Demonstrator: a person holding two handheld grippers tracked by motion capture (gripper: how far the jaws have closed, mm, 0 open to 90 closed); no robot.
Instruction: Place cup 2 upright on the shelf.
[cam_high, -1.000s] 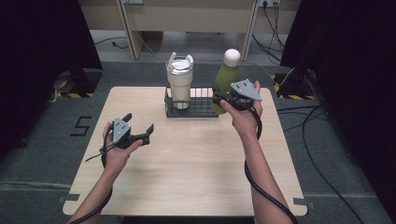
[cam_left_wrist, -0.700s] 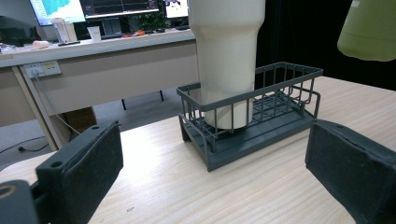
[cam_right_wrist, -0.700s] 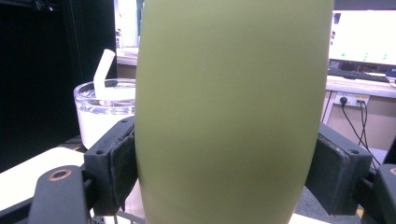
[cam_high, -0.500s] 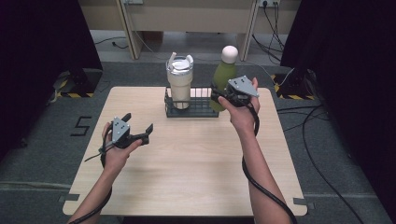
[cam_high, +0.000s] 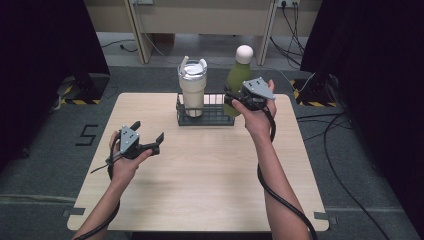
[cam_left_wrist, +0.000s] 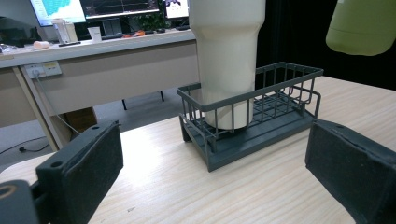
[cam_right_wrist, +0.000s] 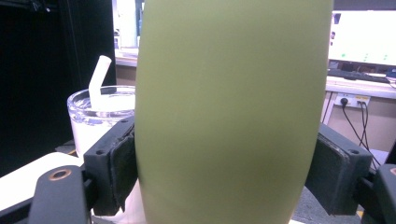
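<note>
Green bottle (cam_high: 236, 87) upright, upper centre of high view, base raised above right end of wire basket (cam_high: 206, 119). Right tongs (cam_high: 234, 100) clamped on bottle body, pads (cam_right_wrist: 122, 163) pressed to both sides. Cream tumbler (cam_high: 193, 89) stands in basket's left end. Left tongs (cam_high: 148, 137) wide open, empty, over bench (cam_high: 200, 175) at left centre.

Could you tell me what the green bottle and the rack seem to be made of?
Bottle: probably coated metal or plastic, with a matte, even olive skin and no glare. Rack: dark grey wire, likely painted or coated metal, seen in its thin bars and open grid.
</note>
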